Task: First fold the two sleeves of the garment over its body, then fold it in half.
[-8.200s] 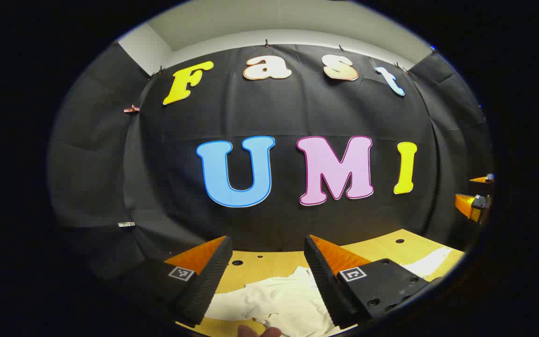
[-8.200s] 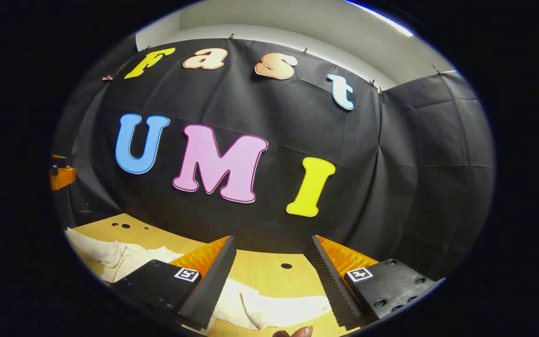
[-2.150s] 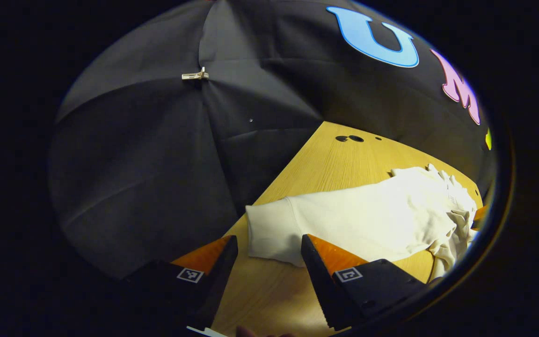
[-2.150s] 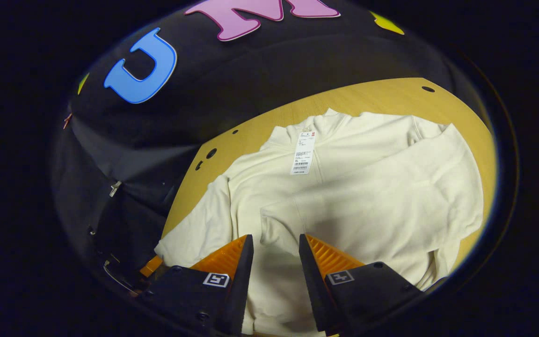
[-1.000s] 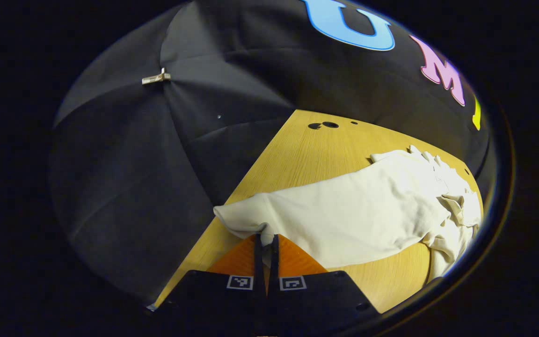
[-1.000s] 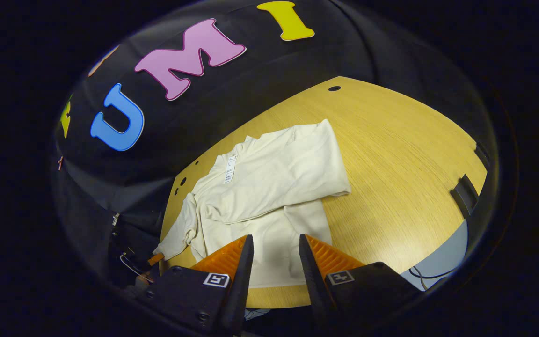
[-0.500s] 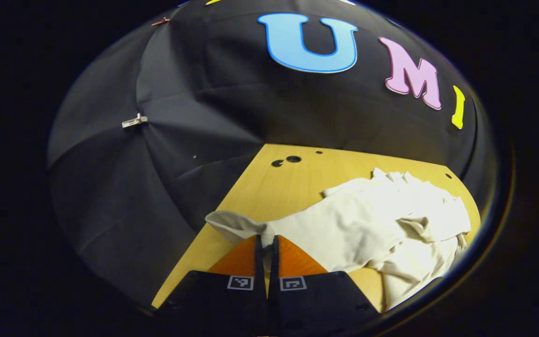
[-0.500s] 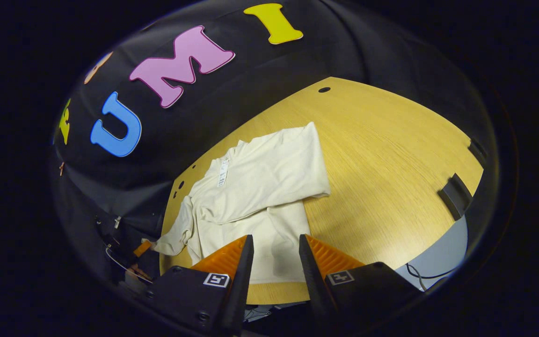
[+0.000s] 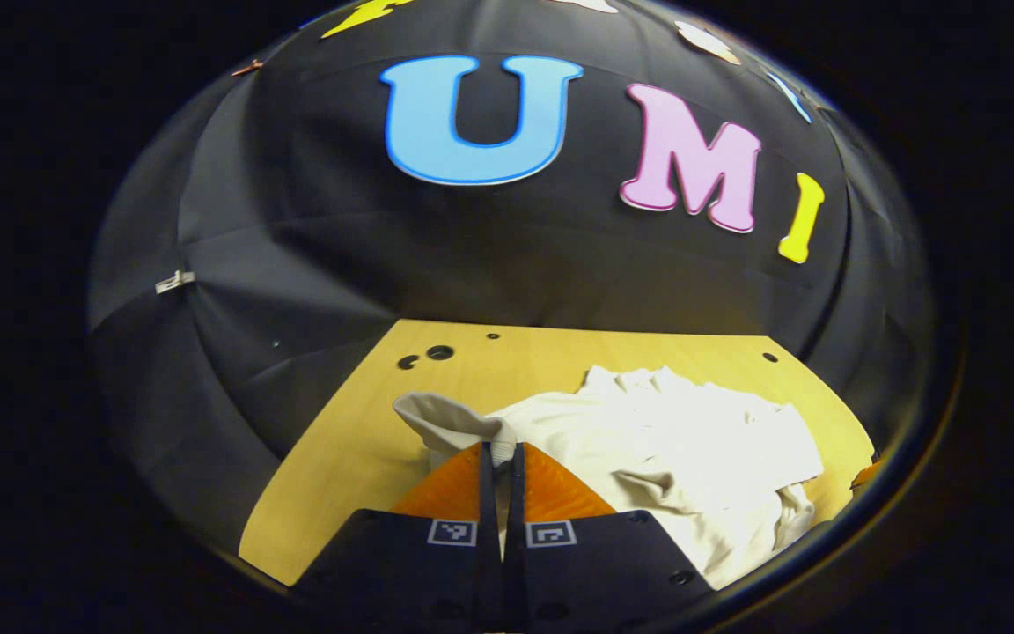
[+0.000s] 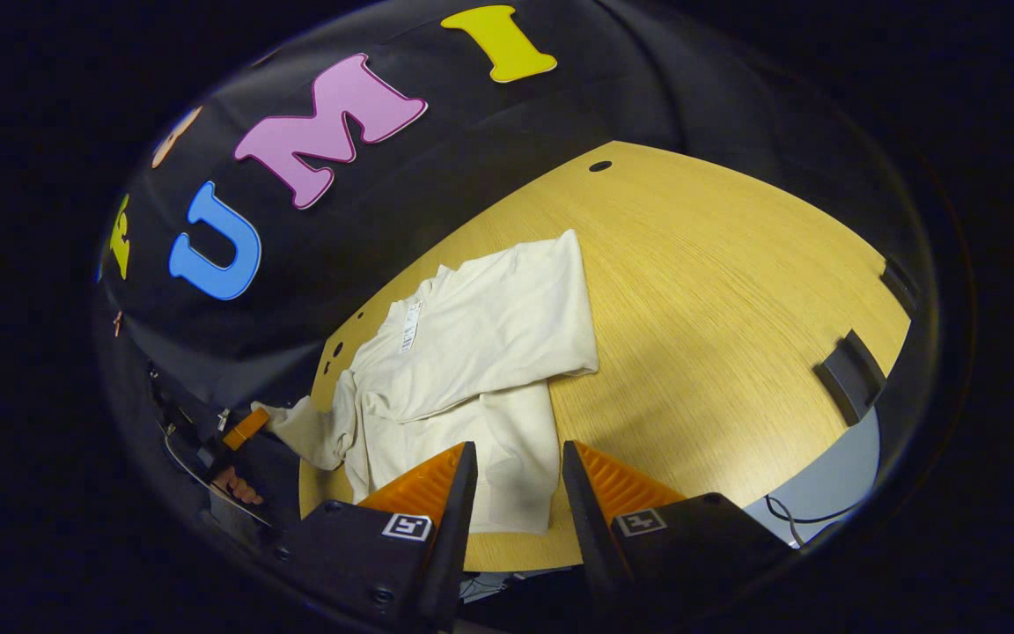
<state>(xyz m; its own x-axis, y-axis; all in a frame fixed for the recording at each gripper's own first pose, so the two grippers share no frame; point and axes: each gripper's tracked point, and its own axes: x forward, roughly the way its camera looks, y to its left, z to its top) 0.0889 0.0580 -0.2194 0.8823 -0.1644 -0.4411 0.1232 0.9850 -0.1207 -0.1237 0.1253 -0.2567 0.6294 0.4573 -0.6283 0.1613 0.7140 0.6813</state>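
The cream garment was seen lying on the wooden tabletop, with 1 sleeve already laid across its body. In the left gripper view, the left gripper was pressed shut on the cuff of the other sleeve, which was held lifted off the tabletop. In the right gripper view, the right gripper was held above the garment's lower part, its fingers spread with nothing between them.
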